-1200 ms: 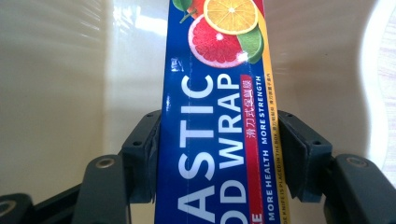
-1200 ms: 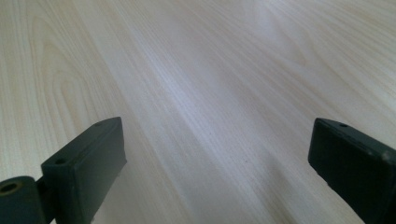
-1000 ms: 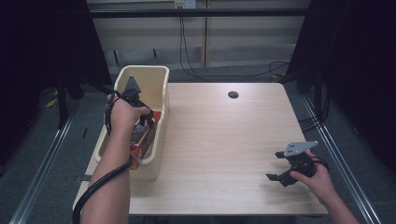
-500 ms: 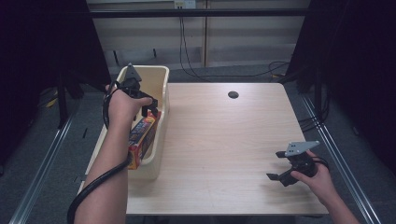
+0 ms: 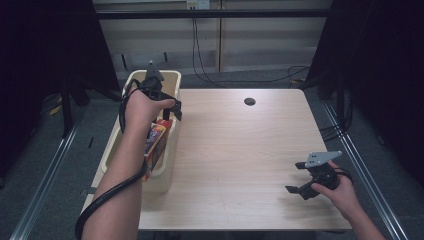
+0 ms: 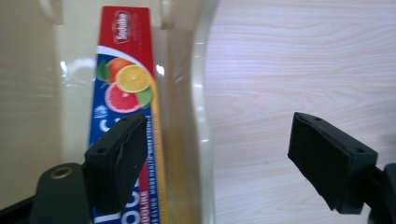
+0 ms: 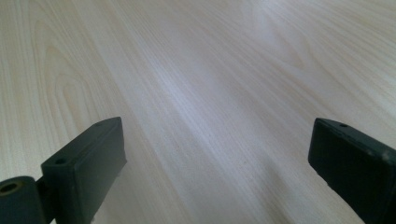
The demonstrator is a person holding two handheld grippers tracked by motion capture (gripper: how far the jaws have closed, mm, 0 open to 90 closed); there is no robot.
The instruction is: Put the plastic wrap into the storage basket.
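Partly hidden by the left forearm, the box (image 5: 156,142) lies in the bin (image 5: 168,172); left claw (image 6: 219,161) has just been opening, empty; right claw (image 7: 219,172) open over the surface (image 5: 240,150).

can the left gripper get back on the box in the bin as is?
Probably yes. The left gripper hangs open just above the box, which leans against the bin wall, its top face uncovered. That wall may crowd one jaw.

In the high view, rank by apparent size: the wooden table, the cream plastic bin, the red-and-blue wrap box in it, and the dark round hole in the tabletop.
1. Light wooden table
2. Cream plastic bin
3. Red-and-blue wrap box, partly hidden by the forearm, so its full length is unsure
4. Dark round hole
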